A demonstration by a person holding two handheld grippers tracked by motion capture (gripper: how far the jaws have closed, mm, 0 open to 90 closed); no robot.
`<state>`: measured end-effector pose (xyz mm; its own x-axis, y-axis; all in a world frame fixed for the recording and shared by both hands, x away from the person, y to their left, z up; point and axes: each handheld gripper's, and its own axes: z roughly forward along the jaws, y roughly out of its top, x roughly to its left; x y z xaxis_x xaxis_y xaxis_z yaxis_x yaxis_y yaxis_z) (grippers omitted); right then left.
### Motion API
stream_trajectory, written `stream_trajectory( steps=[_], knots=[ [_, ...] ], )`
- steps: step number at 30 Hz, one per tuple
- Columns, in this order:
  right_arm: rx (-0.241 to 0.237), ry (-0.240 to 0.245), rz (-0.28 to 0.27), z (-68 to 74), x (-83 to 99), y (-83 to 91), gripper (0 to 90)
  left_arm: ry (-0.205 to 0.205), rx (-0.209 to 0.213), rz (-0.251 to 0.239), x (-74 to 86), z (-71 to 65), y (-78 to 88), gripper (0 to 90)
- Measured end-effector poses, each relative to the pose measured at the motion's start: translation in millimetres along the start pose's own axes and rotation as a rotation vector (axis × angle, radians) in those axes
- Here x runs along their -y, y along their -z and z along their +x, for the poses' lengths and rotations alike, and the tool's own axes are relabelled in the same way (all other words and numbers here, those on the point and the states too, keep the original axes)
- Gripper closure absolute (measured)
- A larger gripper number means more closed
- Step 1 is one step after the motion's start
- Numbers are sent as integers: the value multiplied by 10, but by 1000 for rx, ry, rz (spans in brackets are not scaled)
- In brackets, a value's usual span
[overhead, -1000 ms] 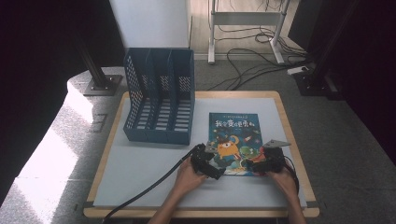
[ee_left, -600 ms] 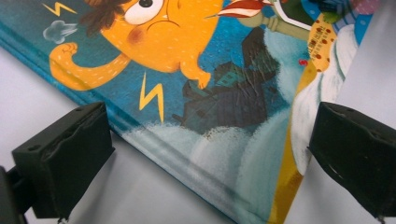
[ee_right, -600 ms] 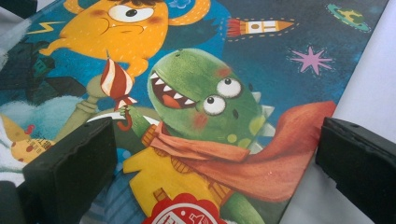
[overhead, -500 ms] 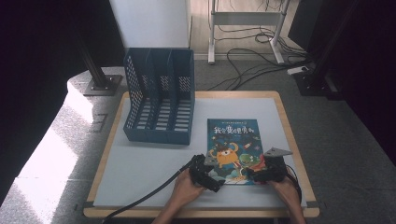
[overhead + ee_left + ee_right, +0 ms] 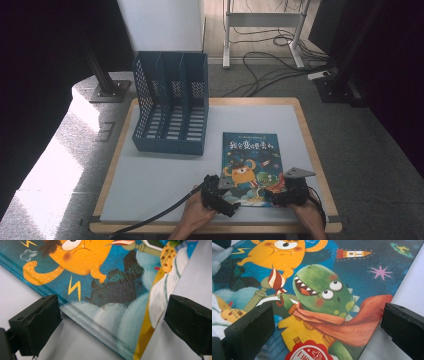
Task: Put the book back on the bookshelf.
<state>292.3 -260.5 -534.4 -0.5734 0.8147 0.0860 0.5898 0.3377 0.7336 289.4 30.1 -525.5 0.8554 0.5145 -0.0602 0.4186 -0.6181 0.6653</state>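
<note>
Both tools' [image 5: 220, 186] [image 5: 287, 189] bodies over the book's [image 5: 249, 157] near edge.

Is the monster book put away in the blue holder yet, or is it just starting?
Just starting. The book lies flat on the table, apart from the blue file holder, whose slots look empty. Both tongs are at the book's near edge: the left tongs open around its corner, the right tongs open over the cover. Neither has closed on it yet. Gripping, lifting and probably slotting it in are all left.
</note>
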Motion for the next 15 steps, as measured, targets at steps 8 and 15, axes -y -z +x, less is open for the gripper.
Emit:
stream_trajectory(
  steps=[8,15],
  knots=[
    [-16,11,4,59,88,89,0,-11,58,13,45,-21,57,12],
    [-25,4,-7,44,102,91,0,-75,-20,7,-23,303,208,0]
  ],
)
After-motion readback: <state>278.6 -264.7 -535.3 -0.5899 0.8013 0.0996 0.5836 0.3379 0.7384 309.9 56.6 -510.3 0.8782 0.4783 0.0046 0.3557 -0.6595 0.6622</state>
